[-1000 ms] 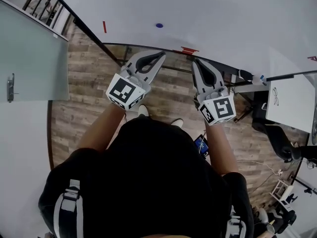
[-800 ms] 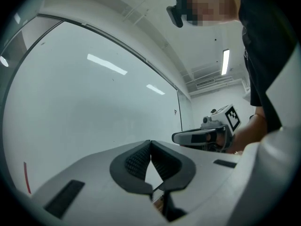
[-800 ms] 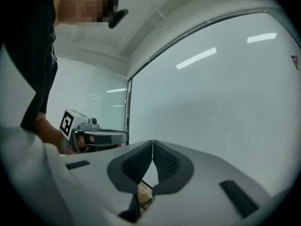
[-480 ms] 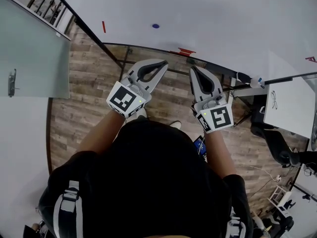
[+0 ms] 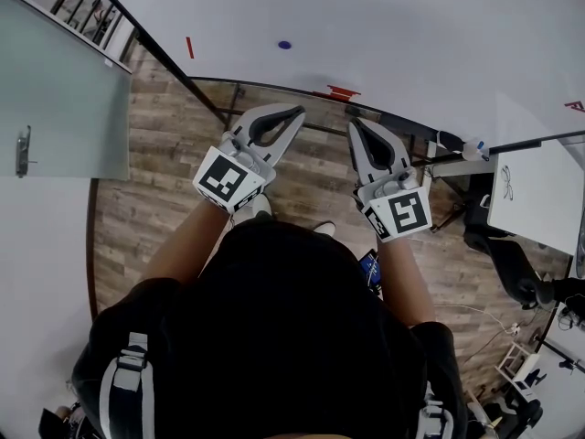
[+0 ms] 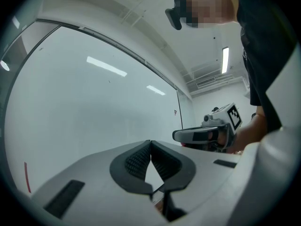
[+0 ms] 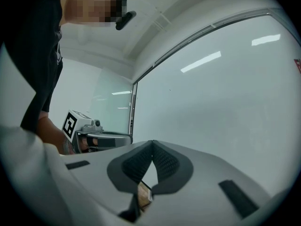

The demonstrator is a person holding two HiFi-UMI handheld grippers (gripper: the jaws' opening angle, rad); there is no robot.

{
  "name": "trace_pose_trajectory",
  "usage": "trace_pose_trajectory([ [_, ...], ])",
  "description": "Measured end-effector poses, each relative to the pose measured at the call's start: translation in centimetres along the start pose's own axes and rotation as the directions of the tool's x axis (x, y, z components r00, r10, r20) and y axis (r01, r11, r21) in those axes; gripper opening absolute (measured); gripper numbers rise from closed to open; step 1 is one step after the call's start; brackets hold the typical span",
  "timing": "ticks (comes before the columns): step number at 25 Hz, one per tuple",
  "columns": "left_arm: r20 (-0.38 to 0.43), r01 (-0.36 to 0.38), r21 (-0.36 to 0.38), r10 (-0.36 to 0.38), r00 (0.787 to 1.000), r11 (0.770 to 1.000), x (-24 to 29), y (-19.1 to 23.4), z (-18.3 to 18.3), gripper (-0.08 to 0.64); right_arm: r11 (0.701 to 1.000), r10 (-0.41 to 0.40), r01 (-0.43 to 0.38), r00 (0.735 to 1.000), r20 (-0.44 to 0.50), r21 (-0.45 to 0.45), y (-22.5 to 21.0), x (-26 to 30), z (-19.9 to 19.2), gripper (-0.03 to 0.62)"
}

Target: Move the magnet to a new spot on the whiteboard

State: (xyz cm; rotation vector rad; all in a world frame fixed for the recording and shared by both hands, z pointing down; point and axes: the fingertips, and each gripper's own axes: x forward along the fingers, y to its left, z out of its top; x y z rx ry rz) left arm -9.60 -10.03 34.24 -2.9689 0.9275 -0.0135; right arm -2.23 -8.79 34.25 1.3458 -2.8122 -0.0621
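Head view, looking steeply down over a person in a black top (image 5: 274, 337) who stands facing a whiteboard (image 5: 411, 26). The magnet (image 5: 284, 45) is a small round dot, dark blue and flat against the white surface. It sits on the board's left part, to the right of a short red stroke (image 5: 190, 48) and up and to the left of a red mark (image 5: 343, 92) at the board's lower edge. A third red mark (image 5: 576, 106) shows at the far right. In all there is one magnet, and there are three red marks.

There are two grippers, one in each hand, both held level and pointing at the board. Each carries one cube with black-and-white square markers. The left gripper (image 5: 300, 111) is below the magnet and well apart from it. Its fingers (image 6: 135, 160) are closed tip to tip, with nothing between their dark ribbed pads. The right gripper (image 5: 352, 124) is beside it, further right and also well apart from the magnet. Its fingers (image 7: 164, 161) are likewise pressed together and hold nothing.

Each gripper view shows the board filling the background and the other gripper off to one side. Below the board, wood-plank floor (image 5: 164, 154) is visible, and a frosted glass panel (image 5: 55, 90) stands at the left.
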Motion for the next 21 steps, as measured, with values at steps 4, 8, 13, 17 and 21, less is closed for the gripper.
trace_pose_trajectory([
  [4, 0.003, 0.0, -0.001, 0.0, 1.0, 1.0, -0.15, -0.27, 0.16, 0.005, 1.0, 0.002, -0.002, 1.0, 0.004, 0.01, 0.08, -0.23, 0.02, -0.008],
  [8, 0.001, 0.003, 0.005, -0.003, 1.0, 1.0, -0.15, -0.43, 0.21, 0.005, 1.0, 0.005, -0.005, 1.0, 0.01, 0.008, 0.15, -0.25, 0.35, -0.008],
  [13, -0.001, -0.004, 0.004, 0.004, 1.0, 1.0, -0.45, -0.33, 0.11, 0.005, 1.0, 0.007, -0.007, 1.0, 0.01, 0.002, 0.23, -0.25, 0.53, -0.008],
  [17, 0.0, -0.005, 0.003, 0.005, 1.0, 1.0, -0.51, -0.34, 0.2, 0.005, 1.0, 0.007, -0.007, 1.0, 0.009, 0.002, 0.26, -0.3, 0.56, -0.008],
  [21, 0.004, -0.008, 0.005, 0.008, 1.0, 1.0, -0.63, -0.13, 0.17, 0.005, 1.0, 0.013, -0.013, 1.0, 0.005, -0.002, 0.51, 0.01, 0.57, -0.008],
])
